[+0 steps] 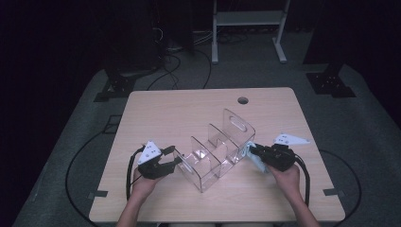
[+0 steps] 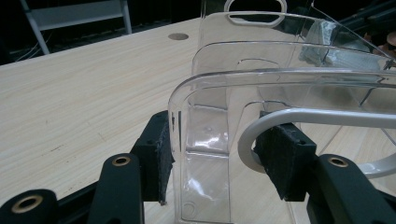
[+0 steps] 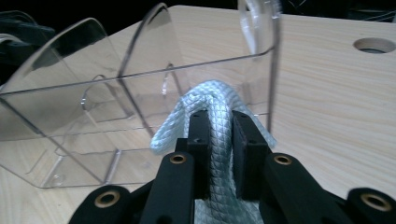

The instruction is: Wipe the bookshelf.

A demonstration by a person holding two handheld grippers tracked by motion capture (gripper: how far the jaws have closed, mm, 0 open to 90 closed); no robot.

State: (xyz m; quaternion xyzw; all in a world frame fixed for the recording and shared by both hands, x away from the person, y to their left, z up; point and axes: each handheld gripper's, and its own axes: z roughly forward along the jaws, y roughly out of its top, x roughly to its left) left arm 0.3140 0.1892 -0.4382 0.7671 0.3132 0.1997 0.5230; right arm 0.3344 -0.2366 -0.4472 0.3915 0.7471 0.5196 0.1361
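A clear plastic organiser [image 1: 215,147] with several upright dividers lies slanted across the middle of the wooden table [image 1: 165,109]. My left gripper [image 1: 173,159] is shut on the organiser's near-left end wall [image 2: 205,135]; one pad [image 2: 163,154] lies against the outside and the other pad [image 2: 280,158] shows through the plastic. My right gripper [image 1: 251,150] is at the organiser's right side, shut on a pale blue quilted cloth [image 3: 208,95]. The bunched cloth [image 1: 258,163] touches the organiser's clear side wall [image 3: 93,98].
A round cable hole [image 1: 242,100] is in the table's far edge. A white metal frame [image 1: 246,19] stands on the floor behind the table, with cables [image 1: 175,66] lying there. Bare wood lies to the left and behind the organiser.
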